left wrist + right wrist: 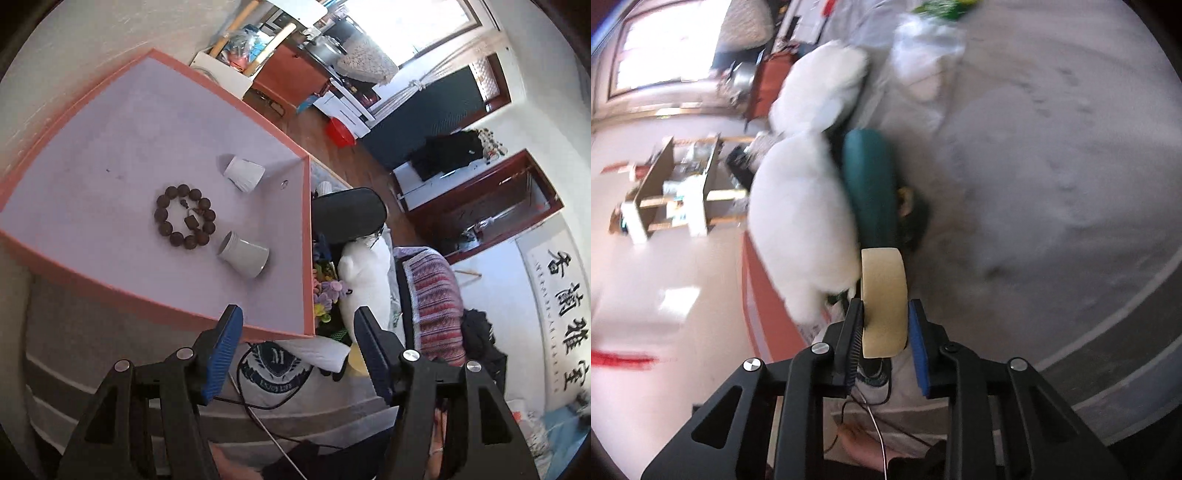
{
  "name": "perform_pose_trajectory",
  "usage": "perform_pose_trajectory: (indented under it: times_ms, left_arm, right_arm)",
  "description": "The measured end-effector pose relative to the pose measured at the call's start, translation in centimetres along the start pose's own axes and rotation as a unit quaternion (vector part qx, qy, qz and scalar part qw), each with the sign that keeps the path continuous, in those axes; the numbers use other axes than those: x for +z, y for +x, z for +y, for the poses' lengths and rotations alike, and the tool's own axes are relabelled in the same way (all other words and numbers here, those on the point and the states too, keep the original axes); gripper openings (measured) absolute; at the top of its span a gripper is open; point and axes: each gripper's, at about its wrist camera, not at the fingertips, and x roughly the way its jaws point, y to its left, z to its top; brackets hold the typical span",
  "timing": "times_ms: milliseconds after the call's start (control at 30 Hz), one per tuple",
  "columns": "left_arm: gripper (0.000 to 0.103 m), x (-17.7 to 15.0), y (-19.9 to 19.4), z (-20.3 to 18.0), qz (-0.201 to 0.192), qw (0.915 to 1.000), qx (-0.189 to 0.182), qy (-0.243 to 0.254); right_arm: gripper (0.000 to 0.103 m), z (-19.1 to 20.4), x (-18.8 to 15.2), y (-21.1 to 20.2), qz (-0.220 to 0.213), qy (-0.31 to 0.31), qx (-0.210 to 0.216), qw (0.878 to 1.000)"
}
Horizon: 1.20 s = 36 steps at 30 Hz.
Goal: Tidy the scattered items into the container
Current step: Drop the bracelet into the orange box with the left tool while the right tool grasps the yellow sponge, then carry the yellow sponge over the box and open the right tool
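In the left wrist view a shallow pink-rimmed container [309, 240] with a lavender floor lies on the bed. Inside it rest a dark brown bead bracelet [184, 216] and two white cups on their sides, one farther [243, 172] and one nearer [243, 254]. My left gripper [299, 312] hangs open over the container's near corner, with nothing between its blue pads. In the right wrist view my right gripper [886, 303] is shut on a cream roll of tape [882, 280], held on edge above the bedding.
A white plush toy [364, 273], a black case [347, 214] and a striped cushion [436, 295] crowd the container's right side. A black cable [258, 402] runs under my left gripper. The right wrist view shows the plush [801, 221], a green object [871, 192] and grey bedding [1052, 166].
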Motion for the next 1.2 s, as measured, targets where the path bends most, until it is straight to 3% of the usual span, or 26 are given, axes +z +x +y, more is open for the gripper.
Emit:
perform_pose_trajectory:
  times_ms: [167, 300, 433, 600, 733, 833, 1000, 1067, 1100, 1133, 1200]
  left_arm:
    - [0.061, 0.0, 0.1, 0.4, 0.002, 0.9999, -0.011, -0.007]
    - [0.061, 0.1, -0.1, 1.0, -0.004, 0.9997, -0.016, -0.020]
    - [0.061, 0.0, -0.6, 0.9, -0.017, 0.9995, -0.018, -0.016]
    - [0.061, -0.1, -0.6, 0.4, -0.022, 0.9997, -0.005, -0.007]
    - [0.061, -0.3, -0.9, -0.3, -0.032, 0.9993, 0.018, 0.010]
    - [0.061, -0.5, -1.3, -1.0, -0.049, 0.9980, 0.027, 0.031]
    - [0.061, -1.0, -0.8, -2.7, -0.047, 0.9942, 0.060, 0.076]
    - [0.062, -1.1, -0.7, -3.3, -0.046, 0.9920, 0.071, 0.094]
    - [0.062, -1.3, -0.6, -3.6, -0.045, 0.9909, 0.074, 0.102]
    - [0.062, -1.3, -0.6, -3.9, -0.045, 0.9902, 0.076, 0.108]
    - [0.062, -1.4, -0.5, -4.2, -0.043, 0.9890, 0.078, 0.118]
  right_arm:
    - [0.026, 0.0, -0.9, 2.0, 0.026, -0.002, -0.023, 0.999]
    - [0.034, 0.5, -0.2, 4.0, 0.043, -0.015, -0.041, 0.998]
    - [0.028, 1.5, -0.2, 5.3, 0.054, -0.059, -0.082, 0.993]
    - [0.023, 2.7, -0.9, 2.4, 0.014, -0.060, -0.065, 0.996]
    - [0.023, 3.7, -1.6, -1.1, -0.027, -0.043, -0.013, 0.999]
    - [0.023, 6.0, -3.0, -2.5, -0.032, -0.039, 0.085, 0.995]
    - [0.023, 19.1, -6.4, 1.0, 0.005, -0.131, 0.165, 0.978]
    - [0.029, 24.5, -8.2, 3.2, 0.026, -0.154, 0.188, 0.970]
    - [0.062, 28.0, -9.3, 4.9, 0.042, -0.174, 0.190, 0.965]
    - [0.103, 30.5, -10.0, 5.9, 0.043, -0.198, 0.175, 0.963]
    - [0.099, 31.7, -10.7, 5.2, 0.009, -0.231, 0.151, 0.961]
